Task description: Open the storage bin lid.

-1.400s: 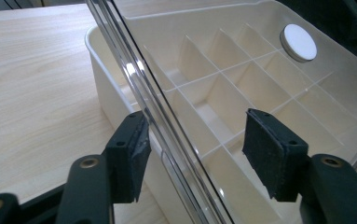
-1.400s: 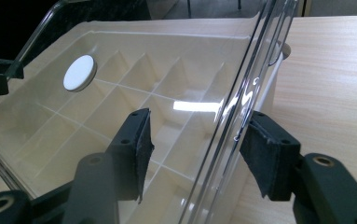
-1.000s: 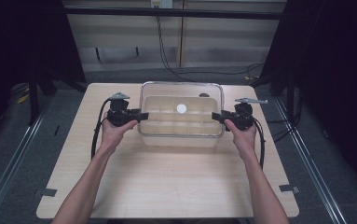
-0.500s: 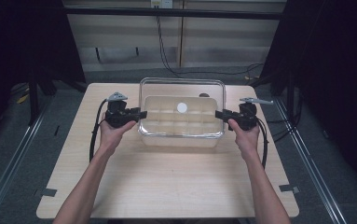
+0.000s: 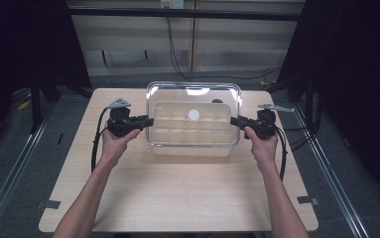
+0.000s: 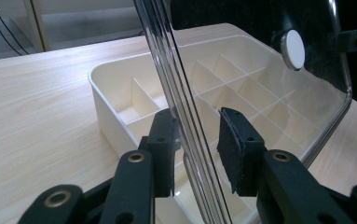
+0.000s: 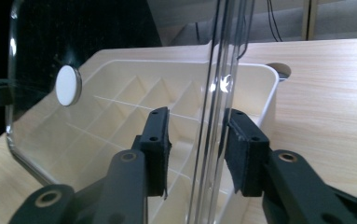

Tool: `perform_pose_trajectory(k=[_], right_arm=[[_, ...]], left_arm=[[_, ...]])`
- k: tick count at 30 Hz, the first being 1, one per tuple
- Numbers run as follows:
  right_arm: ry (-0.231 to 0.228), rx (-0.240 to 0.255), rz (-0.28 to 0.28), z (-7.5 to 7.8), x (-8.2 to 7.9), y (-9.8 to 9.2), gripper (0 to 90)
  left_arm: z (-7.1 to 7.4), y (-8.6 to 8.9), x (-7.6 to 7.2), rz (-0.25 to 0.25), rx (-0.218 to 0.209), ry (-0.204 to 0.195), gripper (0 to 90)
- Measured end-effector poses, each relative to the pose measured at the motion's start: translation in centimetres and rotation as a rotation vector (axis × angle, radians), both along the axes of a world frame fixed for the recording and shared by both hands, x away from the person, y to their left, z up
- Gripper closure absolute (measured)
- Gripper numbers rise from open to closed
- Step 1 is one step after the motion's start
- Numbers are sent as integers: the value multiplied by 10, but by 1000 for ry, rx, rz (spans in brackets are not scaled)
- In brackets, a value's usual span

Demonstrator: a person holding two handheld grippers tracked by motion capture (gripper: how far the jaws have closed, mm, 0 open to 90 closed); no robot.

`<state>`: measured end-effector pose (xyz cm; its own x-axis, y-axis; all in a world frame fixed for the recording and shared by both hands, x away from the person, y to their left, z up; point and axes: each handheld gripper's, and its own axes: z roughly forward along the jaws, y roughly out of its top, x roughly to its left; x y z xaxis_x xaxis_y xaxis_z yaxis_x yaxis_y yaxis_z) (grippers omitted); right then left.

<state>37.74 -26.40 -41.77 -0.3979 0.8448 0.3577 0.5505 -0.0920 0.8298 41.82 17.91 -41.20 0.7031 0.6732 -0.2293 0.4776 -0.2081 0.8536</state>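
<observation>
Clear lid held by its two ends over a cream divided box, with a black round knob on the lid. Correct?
Not quite: the knob on the clear lid is white, as the high view shows. The rest holds: each hand-held gripper takes one end, above the cream divided box.

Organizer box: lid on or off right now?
Off. The clear lid is raised above the cream box, its side edges between the left gripper and right gripper; the compartments look empty.

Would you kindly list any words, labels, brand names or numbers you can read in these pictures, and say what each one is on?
There is no readable text.
The clear plastic lid bears a plain white round disc without lettering.
The cream plastic divided box and the light wooden table carry no markings either.
</observation>
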Motion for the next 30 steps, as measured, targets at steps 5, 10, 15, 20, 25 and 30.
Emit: perform_pose_trajectory(k=[5,10,15,20,25,30], right_arm=[[-13,-4,9,3,-4,1,654],[-21,-3,15,5,-8,0,666],[-33,-7,15,7,-11,-1,676],[-39,8,13,8,-15,-2,689],[-58,30,21,9,-21,-2,709],[-67,20,27,13,-25,-1,712]], left_arm=[[4,3,-4,3,-8,-17,703],[7,2,-8,0,-4,-30,714],[7,2,-10,5,-7,-32,720],[9,3,-13,5,1,-48,729],[10,6,-15,-2,-6,-52,749],[10,7,-16,5,-3,-54,750]])
